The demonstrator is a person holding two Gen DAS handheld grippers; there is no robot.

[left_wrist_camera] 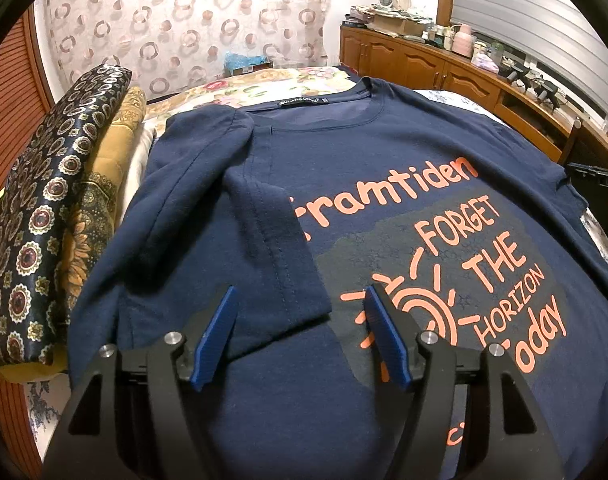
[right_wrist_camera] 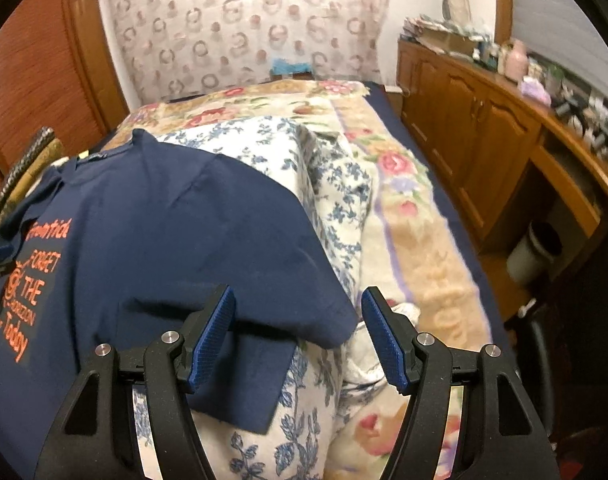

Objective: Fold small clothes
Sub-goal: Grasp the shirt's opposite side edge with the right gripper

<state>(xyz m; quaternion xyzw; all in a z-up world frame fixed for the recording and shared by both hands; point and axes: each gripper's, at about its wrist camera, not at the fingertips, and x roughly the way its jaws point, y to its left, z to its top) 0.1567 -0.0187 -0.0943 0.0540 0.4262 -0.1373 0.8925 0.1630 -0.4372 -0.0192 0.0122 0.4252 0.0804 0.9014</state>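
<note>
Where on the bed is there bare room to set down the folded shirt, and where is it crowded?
Free: the floral blanket between the blue-flowered sheet and the wooden cabinets, and its far end toward the patterned curtain. Crowded: the navy T-shirt covers the near middle; the stacked patterned cushions line its left edge. The cabinet top is cluttered.

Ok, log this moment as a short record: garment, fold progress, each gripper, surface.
garment: navy T-shirt with orange print, face up
left sleeve: folded in over the chest
right sleeve: spread flat, not yet folded
left gripper: open, above the folded sleeve's hem, holding nothing
right gripper: open, over the right sleeve's edge, holding nothing
surface: floral bedding on a bed
</note>
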